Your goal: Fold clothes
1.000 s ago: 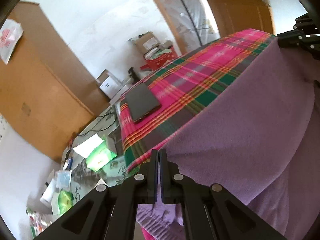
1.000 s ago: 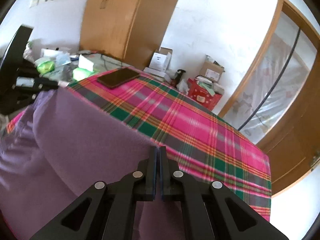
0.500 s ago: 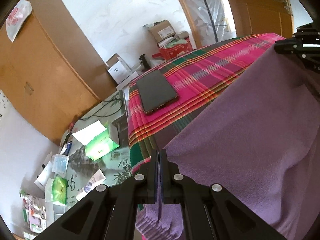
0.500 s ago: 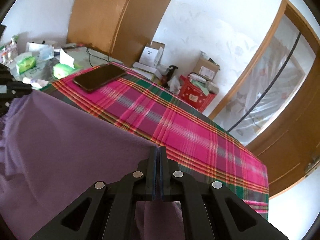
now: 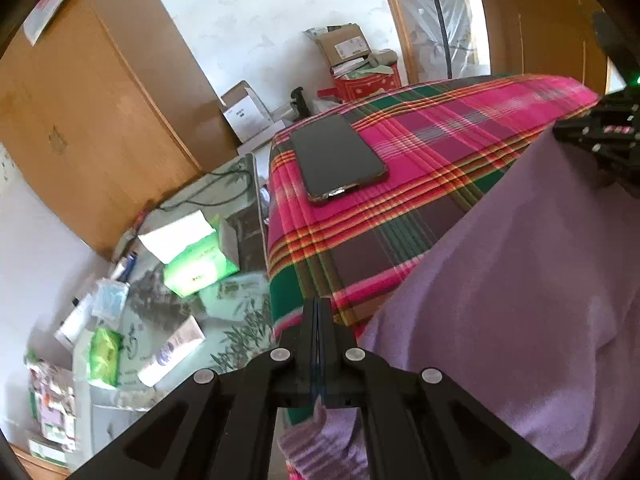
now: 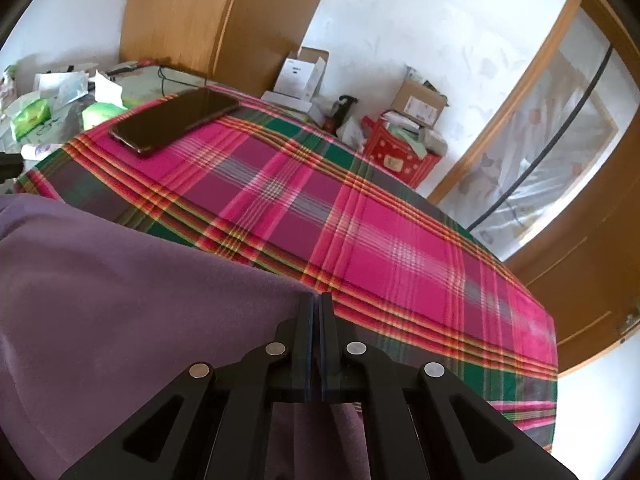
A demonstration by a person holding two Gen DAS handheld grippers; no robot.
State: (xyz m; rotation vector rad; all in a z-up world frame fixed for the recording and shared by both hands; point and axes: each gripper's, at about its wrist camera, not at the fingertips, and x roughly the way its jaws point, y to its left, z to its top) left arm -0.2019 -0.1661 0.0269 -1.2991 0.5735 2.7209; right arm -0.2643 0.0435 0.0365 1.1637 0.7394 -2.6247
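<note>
So the plaid cloth (image 6: 360,216) on the bench is the landmark here, pink with green and orange stripes. A dark phone (image 5: 338,158) lies flat, screen up, near the cloth's far left corner, well apart from the garment and not blocking anything.

Past the cloth's left edge there's a lower glass-topped surface full of clutter: an open green tissue box (image 5: 198,256), a green wipes pack (image 5: 105,356), a white tube (image 5: 170,350), some packets. There's print on the tube and box but it's too blurry to read. Behind the cloth's far edge sit a wooden wardrobe (image 6: 192,16), a white box (image 6: 300,74) with a dark label I can't make out, a cardboard box (image 6: 418,102) with a shipping sticker (unreadable too) and a red bin (image 6: 400,156) stuffed with stuff. A door with plastic sheeting is off the cloth's right side.

The purple sweater (image 5: 520,300) hangs over the near edge of the cloth, stretched out between the two claws. The left claw (image 5: 319,344) is clenched on the sweater's corner by the cloth's near left corner, with ribbed hem poking out under its fingers (image 5: 310,340). The right claw (image 6: 316,340) is clamped tight on the other top corner, fabric (image 6: 120,300) spreading off to its left and some hanging below it.
</note>
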